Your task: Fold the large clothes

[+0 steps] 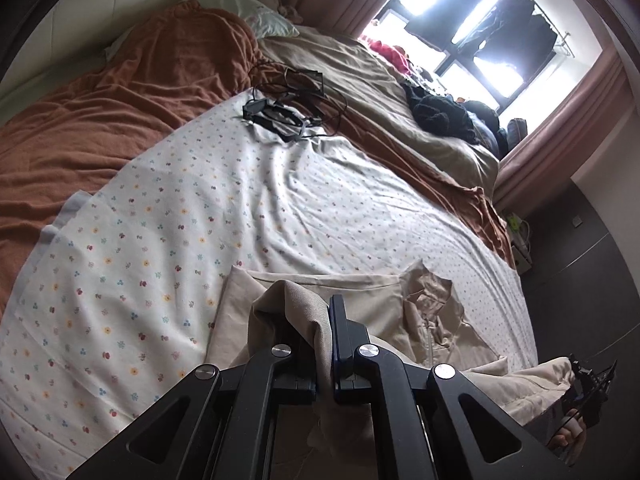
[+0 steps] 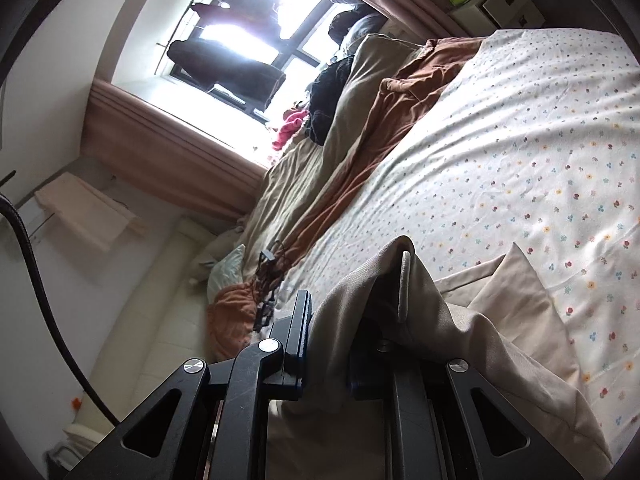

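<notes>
Both hand-held grippers, left (image 1: 320, 344) and right (image 2: 352, 308), clamp bunched edges of the beige cotton jacket (image 1: 360, 300), lying near on the floral-sheeted bed (image 1: 200, 200). Risk: thick bunched fabric slips out, skewing the fold.

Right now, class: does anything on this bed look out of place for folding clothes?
Yes: a tangle of black cables and gear lies on the floral sheet, beyond the beige garment being folded.

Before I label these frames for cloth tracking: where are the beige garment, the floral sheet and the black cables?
beige garment (image 1: 360, 300): left wrist view, flat panel on the bed.
floral sheet (image 1: 160, 216): left wrist view, bare middle.
black cables (image 1: 292, 100): left wrist view, tangle's centre.
</notes>
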Demonstrator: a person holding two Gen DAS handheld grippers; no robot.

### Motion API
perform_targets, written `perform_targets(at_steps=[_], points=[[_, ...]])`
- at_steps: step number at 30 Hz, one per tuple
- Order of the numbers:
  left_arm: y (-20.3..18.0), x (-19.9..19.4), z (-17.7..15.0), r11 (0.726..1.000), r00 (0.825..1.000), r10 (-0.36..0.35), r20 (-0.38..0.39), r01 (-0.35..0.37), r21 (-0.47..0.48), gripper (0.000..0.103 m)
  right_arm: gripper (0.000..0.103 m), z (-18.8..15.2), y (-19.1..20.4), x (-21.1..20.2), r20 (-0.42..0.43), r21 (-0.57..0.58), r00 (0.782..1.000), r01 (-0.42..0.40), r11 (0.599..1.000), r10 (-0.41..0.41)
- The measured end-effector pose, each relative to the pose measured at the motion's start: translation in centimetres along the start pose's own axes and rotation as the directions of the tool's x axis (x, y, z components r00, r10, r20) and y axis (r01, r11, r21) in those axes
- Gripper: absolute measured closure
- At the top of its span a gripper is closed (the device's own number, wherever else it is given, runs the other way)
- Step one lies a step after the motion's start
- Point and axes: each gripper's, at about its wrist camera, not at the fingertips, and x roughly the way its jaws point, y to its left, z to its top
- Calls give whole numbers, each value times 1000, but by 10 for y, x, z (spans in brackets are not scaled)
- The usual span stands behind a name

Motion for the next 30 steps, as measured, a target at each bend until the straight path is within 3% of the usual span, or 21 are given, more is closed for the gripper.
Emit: perform_targets(at_steps=[4, 6, 7, 8, 10, 11, 12, 14, 17, 21, 30], points=[[11, 32, 0, 999, 999, 24, -40, -25, -23, 98, 88, -2, -16, 20, -14, 12, 999, 53, 999, -53], [16, 46, 1, 999, 998, 16, -63, -19, -45, 97, 86, -2, -20, 31, -22, -9, 988, 151, 989, -151], [19, 53, 2, 998, 997, 8, -76, -13, -65, 94, 78, -3, -21, 35, -22, -21, 979, 204, 979, -205], [22, 60, 3, 996, 995, -1, -95, -8, -87, 88, 58, -3, -23, 37, -27, -25, 971, 237, 971, -238], [25, 69, 4, 992, 992, -32, -120, 16, -126, 68, 37, -4, -25, 35, -15, -20, 966, 259, 966, -259], [25, 68, 4, 989, 992, -57, -110, 41, -141, 53, 37, -4, -24, 31, -3, -25, 965, 262, 965, -262], [25, 65, 5, 988, 994, -72, -85, 59, -145, 44, 37, -5, -22, 28, -2, -36, 964, 266, 963, -266], [21, 53, 4, 990, 997, -62, -41, 56, -129, 38, 37, -8, -20, 22, -9, -47, 960, 278, 959, -279], [21, 41, 1, 990, 997, -63, -35, 58, -131, 38, 37, -15, -14, 15, -23, -68, 956, 291, 954, -293], [27, 23, -10, 995, 1000, -10, -29, 7, -104, 38, 37, -31, 0, 13, -56, -113, 948, 306, 945, -314], [66, -16, -53, 990, 997, 59, -50, -65, -127, 38, 38, -76, 43, 38, -155, -229, 931, 292, 929, -331]])
